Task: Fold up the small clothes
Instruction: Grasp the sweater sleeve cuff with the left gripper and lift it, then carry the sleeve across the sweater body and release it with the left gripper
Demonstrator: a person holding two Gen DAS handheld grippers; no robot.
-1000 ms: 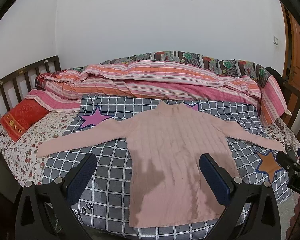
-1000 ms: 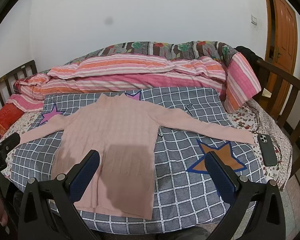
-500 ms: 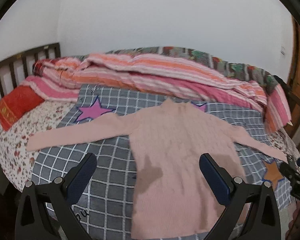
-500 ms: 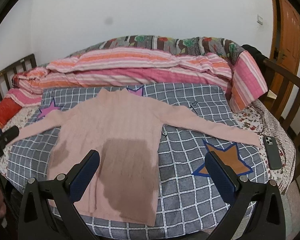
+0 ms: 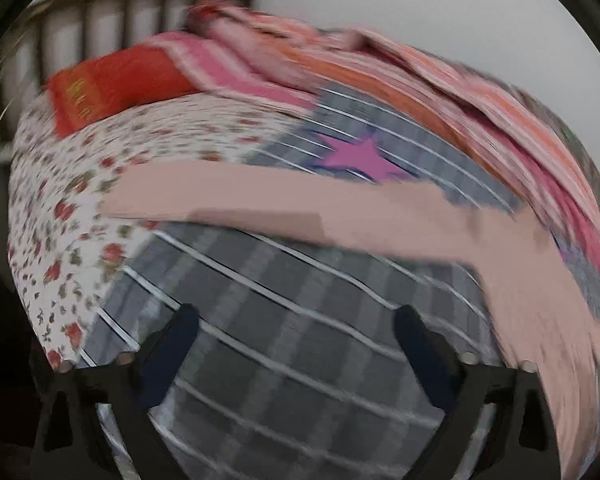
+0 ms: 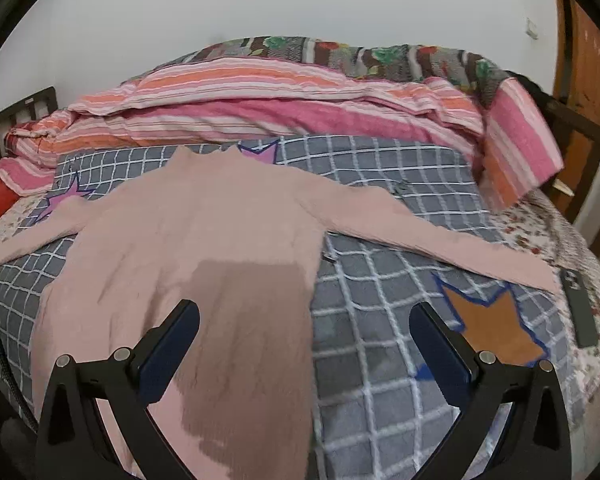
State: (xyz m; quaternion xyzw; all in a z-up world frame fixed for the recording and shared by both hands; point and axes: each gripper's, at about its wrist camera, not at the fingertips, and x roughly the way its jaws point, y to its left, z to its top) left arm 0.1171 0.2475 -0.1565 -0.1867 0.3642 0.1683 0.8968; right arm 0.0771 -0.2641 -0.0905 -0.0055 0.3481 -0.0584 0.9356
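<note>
Pink sweater (image 6: 204, 240) is lying flat, face up, on the checked blanket (image 6: 380, 320), sleeves spread wide. Its left sleeve (image 5: 260, 208) is running crosswise ahead of the left gripper (image 5: 296, 344), whose jaws are closing with nothing between them, only blanket beneath. Right gripper (image 6: 304, 340) is hanging wide apart and empty over the hem, far sleeve well off to its right.

A bed (image 6: 580, 128) with dark slatted rails carries a grey checked blanket (image 6: 380, 280) with star patches over a floral sheet (image 6: 540, 232). A pink sweater (image 6: 204, 240) lies spread flat on the blanket. At 12 o'clock sits a heaped striped quilt (image 6: 284, 96); at 9 a red pillow (image 5: 112, 84); at 3 a dark phone (image 6: 579, 308).
</note>
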